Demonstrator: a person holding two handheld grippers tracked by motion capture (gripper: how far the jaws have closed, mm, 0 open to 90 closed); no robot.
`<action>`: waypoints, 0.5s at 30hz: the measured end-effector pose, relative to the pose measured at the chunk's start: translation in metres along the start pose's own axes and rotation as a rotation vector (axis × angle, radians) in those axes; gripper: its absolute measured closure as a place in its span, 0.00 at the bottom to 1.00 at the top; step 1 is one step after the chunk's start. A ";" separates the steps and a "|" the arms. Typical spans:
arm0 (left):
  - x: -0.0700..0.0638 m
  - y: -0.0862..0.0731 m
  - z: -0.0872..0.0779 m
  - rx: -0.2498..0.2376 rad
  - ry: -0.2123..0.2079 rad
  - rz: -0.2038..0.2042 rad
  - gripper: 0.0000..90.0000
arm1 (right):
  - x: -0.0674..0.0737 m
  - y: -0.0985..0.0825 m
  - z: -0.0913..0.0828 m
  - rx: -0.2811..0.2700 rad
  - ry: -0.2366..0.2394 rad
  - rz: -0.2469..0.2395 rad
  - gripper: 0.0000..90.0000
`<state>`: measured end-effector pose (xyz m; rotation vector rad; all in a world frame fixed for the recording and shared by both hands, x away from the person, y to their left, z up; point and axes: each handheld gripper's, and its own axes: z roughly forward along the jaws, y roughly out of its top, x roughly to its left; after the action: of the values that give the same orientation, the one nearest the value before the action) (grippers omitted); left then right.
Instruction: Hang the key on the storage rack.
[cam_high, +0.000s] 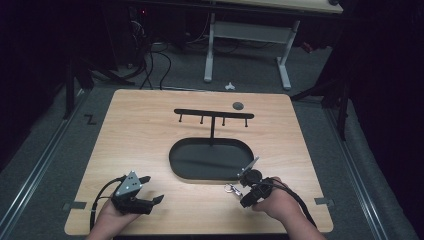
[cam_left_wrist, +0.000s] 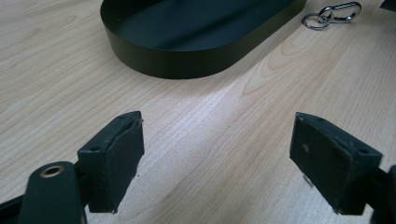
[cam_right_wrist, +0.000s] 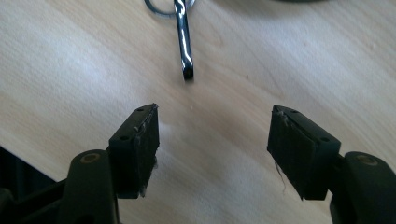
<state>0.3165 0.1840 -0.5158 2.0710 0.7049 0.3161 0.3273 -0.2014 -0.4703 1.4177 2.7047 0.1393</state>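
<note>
Right gripper view: your right gripper (cam_right_wrist: 215, 133) gapes empty just short of the small shiny metal carabiner with key ring (cam_right_wrist: 183, 37). Light, rigid, slippery; pinch its long sides. Left gripper (cam_left_wrist: 219, 161) equally wide, empty.

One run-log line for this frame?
left tongs: open, empty | right tongs: open, pointed at carabiner | carabiner: on table beside black tray | hook rack: bare

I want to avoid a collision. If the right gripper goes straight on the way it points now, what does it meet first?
Most likely the metal carabiner clip lying on the table, straight ahead of the open right gripper. Nothing lies between them, though depth is hard to judge.
</note>
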 end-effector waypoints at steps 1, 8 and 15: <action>0.000 0.000 0.000 -0.001 0.000 0.000 0.20 | 0.000 0.000 0.000 0.000 0.000 0.000 0.39; 0.000 0.000 0.000 -0.001 -0.004 -0.001 0.20 | 0.010 0.017 0.006 -0.004 -0.010 -0.040 0.43; 0.001 0.000 0.000 0.003 -0.003 -0.001 0.21 | 0.010 0.031 0.014 0.017 0.015 -0.065 0.57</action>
<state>0.3172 0.1844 -0.5157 2.0731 0.7047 0.3115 0.3480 -0.1749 -0.4811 1.3364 2.7664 0.1236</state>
